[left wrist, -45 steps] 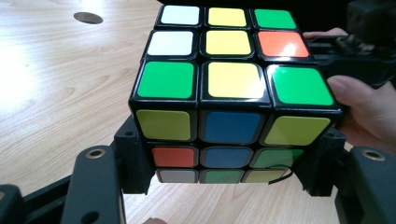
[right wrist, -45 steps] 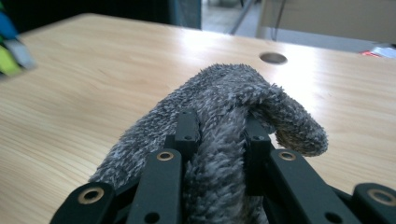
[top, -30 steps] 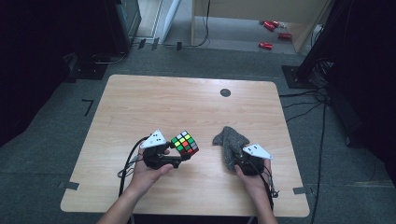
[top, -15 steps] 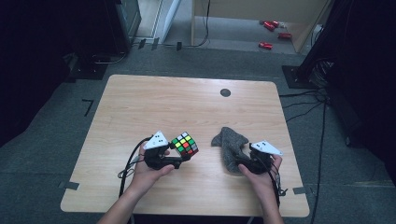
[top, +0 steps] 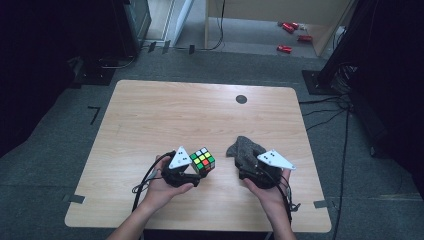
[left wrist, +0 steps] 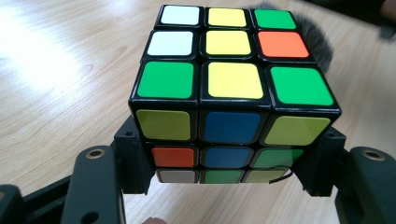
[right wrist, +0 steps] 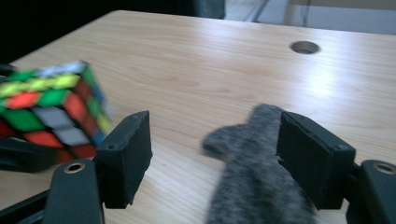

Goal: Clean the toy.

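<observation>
Unmoved, puzzle cube (left wrist: 233, 98) sits clamped in left gripper (left wrist: 229, 163).

Your scrambled puzzle cube (left wrist: 235, 98) sits near the table's near edge, left of centre, top face showing green, yellow, white and one orange sticker, black edges between them. Just to its right lies your grey fuzzy cloth (top: 245, 150), crumpled in a heap, apart from the cube.
</observation>
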A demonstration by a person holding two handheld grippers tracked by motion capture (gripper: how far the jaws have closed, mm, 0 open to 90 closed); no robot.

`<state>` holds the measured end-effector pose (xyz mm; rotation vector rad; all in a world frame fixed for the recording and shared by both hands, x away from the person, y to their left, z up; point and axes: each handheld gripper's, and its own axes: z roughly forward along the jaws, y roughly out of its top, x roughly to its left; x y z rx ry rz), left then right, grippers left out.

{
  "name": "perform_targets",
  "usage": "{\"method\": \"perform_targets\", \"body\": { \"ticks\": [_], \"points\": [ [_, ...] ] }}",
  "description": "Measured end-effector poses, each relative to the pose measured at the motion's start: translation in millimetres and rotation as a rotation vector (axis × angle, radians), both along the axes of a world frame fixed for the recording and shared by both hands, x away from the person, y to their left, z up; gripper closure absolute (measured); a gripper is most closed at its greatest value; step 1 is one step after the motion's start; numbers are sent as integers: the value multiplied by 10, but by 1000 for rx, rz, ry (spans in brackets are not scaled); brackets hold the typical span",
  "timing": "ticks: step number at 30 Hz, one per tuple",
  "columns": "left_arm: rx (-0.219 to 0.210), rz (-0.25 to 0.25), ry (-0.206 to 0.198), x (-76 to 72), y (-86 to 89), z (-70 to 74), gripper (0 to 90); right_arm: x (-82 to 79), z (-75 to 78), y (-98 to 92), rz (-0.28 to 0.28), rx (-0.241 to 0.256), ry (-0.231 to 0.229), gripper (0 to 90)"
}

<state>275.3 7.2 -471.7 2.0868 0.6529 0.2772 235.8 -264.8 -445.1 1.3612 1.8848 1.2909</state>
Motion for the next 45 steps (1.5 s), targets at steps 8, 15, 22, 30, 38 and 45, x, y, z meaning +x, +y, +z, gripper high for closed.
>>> {"method": "perform_targets", "body": {
  "ticks": [8, 15, 22, 30, 38, 45],
  "points": [
    [84, 12, -70, -51, -94, -32, 349, -87, 55, 329, 87, 32, -5, 265],
    [173, -2, -144, -118, -197, -76, 349, -123, 21, 550, 151, 49, 16, 265],
    [201, -19, -207, -173, -249, -79, 349, -112, -75, 674, 166, 44, 58, 236],
    [222, -24, -261, -221, -285, -73, 349, -105, -145, 743, 157, 27, 87, 236],
    [244, -40, -310, -276, -329, -50, 349, -87, -203, 767, 127, 46, 129, 287],
    [237, -52, -315, -267, -323, -57, 346, -70, -216, 707, 132, 112, 152, 330]
  ]
}}
